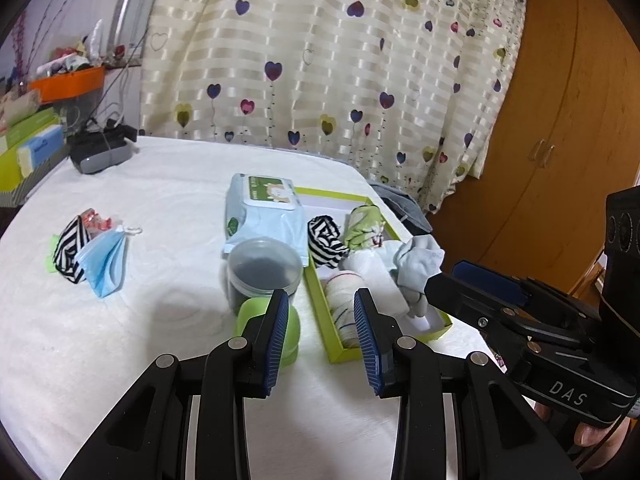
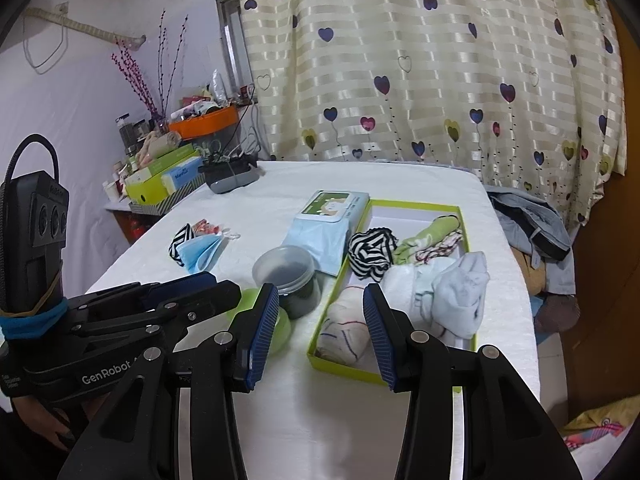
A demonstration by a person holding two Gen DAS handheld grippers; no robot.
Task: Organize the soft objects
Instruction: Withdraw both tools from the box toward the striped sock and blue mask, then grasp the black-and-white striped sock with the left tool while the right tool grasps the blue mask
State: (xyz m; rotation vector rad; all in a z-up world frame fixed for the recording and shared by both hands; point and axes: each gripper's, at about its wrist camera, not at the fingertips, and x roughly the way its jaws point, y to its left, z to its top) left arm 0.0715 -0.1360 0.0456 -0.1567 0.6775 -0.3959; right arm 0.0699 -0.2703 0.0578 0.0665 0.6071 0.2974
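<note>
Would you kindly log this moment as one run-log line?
left gripper: open, empty | right gripper: open, empty | green box: holds rolled cloths | blue mask, striped cloth: outside box

Matt white cloth covers the table [image 1: 132, 344]; the satin-striped curtain [image 1: 320, 60] looks glossy.

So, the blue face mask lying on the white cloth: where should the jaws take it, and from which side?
Probably grip the blue mask at its pinched top, near the white ear loop, coming from above. There the pleats gather into a narrow bunch, while the lower end fans out flat on the cloth. Its left edge overlaps the striped sock, so approach from the free right side.
</note>
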